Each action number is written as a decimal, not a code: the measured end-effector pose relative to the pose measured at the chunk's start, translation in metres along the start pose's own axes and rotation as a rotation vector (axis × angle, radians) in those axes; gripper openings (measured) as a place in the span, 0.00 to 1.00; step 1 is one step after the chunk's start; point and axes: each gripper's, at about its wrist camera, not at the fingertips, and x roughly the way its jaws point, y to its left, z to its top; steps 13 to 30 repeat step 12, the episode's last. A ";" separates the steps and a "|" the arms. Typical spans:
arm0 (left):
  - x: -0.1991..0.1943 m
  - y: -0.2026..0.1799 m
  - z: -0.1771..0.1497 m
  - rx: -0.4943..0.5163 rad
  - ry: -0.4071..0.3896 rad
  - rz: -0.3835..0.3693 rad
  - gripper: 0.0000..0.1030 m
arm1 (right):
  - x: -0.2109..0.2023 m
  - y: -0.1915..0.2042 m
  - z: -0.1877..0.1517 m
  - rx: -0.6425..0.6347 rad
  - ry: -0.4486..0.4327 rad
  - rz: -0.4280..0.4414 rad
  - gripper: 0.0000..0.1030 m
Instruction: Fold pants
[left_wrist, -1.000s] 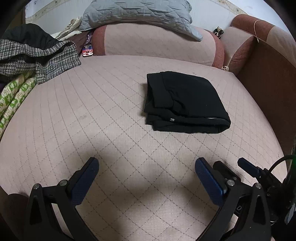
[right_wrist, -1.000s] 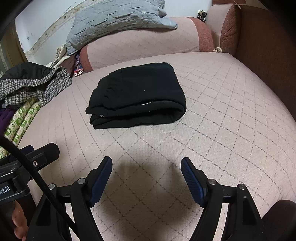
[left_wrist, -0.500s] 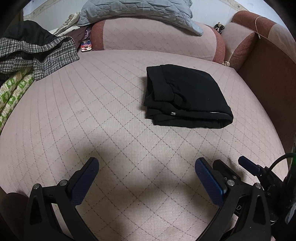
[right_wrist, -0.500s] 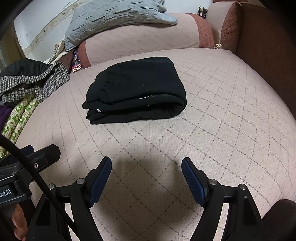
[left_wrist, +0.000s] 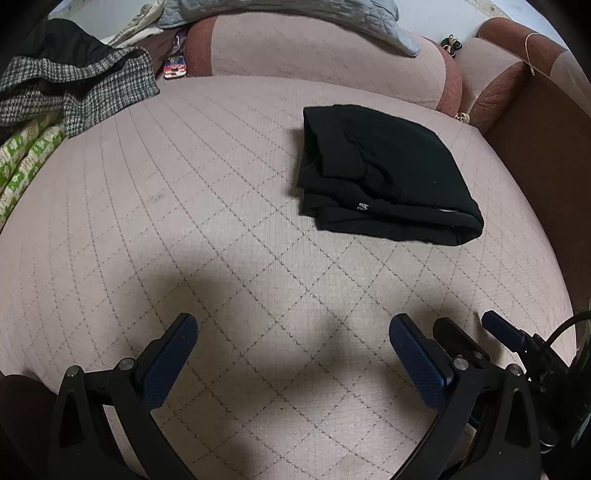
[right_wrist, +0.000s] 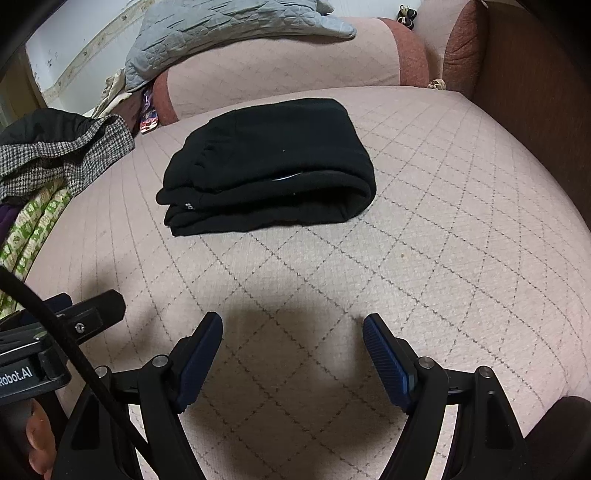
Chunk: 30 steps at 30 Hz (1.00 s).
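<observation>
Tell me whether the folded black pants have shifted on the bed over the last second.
No. The folded black pants lie at the same quilt lines of the bed, below the bolster; only the cameras moved.

dim indoor light | soft shadows below | fisheye-bent, dark-cornered edges

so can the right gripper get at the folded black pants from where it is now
Probably yes. The right gripper is open and empty, and only bare quilted sofa cover lies between it and the folded black pants. Nothing rests on them.
</observation>
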 end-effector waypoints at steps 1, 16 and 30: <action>0.001 0.000 0.000 -0.001 0.004 -0.002 1.00 | 0.000 0.001 0.000 -0.002 0.001 0.001 0.81; 0.000 0.005 -0.001 -0.018 -0.005 -0.012 1.00 | 0.001 0.003 -0.002 -0.008 0.003 -0.001 0.81; 0.000 0.005 -0.001 -0.018 -0.005 -0.012 1.00 | 0.001 0.003 -0.002 -0.008 0.003 -0.001 0.81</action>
